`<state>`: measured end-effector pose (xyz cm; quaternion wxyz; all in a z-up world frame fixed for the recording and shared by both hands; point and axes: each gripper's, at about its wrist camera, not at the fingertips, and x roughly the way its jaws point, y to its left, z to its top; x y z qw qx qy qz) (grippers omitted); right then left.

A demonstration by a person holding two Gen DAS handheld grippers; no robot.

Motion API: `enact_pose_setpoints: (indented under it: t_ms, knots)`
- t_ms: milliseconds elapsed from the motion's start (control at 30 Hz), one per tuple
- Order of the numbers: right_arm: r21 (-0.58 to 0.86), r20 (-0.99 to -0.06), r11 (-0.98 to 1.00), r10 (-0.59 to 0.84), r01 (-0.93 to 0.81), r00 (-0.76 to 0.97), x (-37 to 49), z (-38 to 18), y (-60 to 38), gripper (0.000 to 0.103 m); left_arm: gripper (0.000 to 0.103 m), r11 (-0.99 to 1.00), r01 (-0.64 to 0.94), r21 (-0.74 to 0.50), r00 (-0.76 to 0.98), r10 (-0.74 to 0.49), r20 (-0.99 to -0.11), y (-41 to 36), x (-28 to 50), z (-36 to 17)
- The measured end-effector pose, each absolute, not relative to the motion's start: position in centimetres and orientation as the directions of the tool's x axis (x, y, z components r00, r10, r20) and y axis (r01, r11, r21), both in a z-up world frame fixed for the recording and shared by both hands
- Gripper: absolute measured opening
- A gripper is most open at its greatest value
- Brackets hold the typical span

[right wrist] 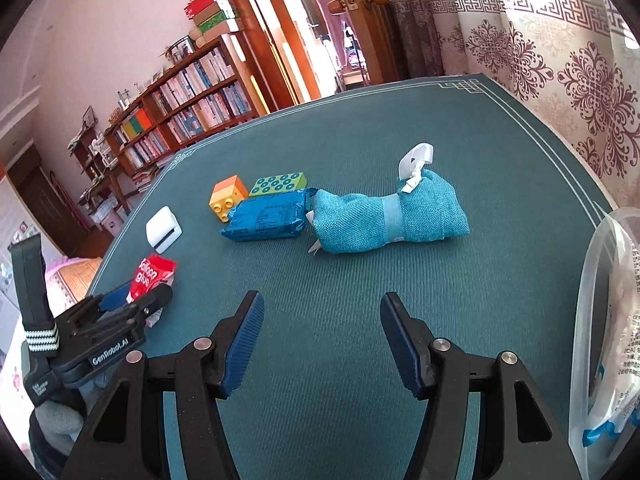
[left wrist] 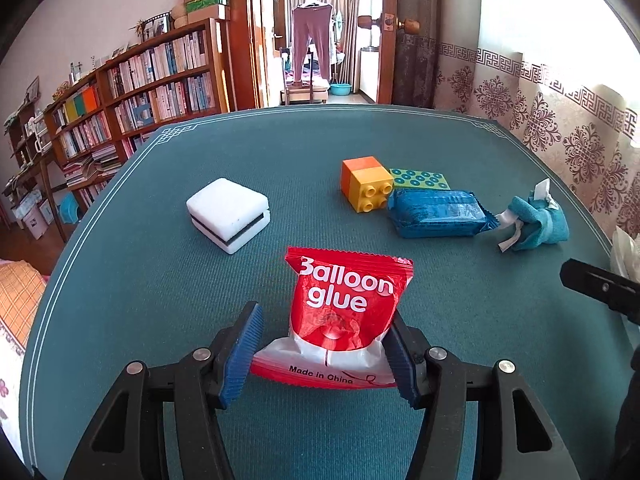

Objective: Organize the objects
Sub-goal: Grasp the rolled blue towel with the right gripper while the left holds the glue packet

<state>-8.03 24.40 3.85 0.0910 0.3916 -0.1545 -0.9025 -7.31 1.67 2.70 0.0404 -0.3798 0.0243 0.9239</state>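
Observation:
A red "Balloon glue" packet (left wrist: 344,312) stands between the blue pads of my left gripper (left wrist: 325,322), which is shut on its lower sides. In the right wrist view the same packet (right wrist: 150,276) sticks out of the left gripper (right wrist: 138,300) at the table's left edge. My right gripper (right wrist: 322,304) hovers open over bare mat with nothing between its fingers. Ahead of it lies a rolled teal cloth bundle (right wrist: 384,216) tied with white ribbon. Left of the bundle lies a blue wrapped packet (right wrist: 266,220).
On the teal table mat (left wrist: 200,300) sit a white sponge block (left wrist: 228,214), an orange-yellow toy brick (left wrist: 366,188) and a green studded brick (left wrist: 420,179). A clear plastic bag (right wrist: 608,320) lies at the right edge. Bookshelves stand past the table's left side.

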Motion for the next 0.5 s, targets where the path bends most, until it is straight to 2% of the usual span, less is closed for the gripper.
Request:
enact_pose_setpoints:
  t_ms: [133,500]
  knots:
    - [0.431,-0.675,-0.902,-0.306,-0.022,-0.672,-9.8,3.3,25.6,0.063,0.062,-0.995,-0.102,0.011,-0.71,0.065,-0.701,1.7,-7.3,2.7]
    - [0.479,-0.669,-0.867,-0.259,-0.138,-0.697,-14.7,3.0,26.9,0.066,0.062,-0.995,-0.095,-0.005,-0.71,0.071,-0.7,1.5,-7.2,2.5]
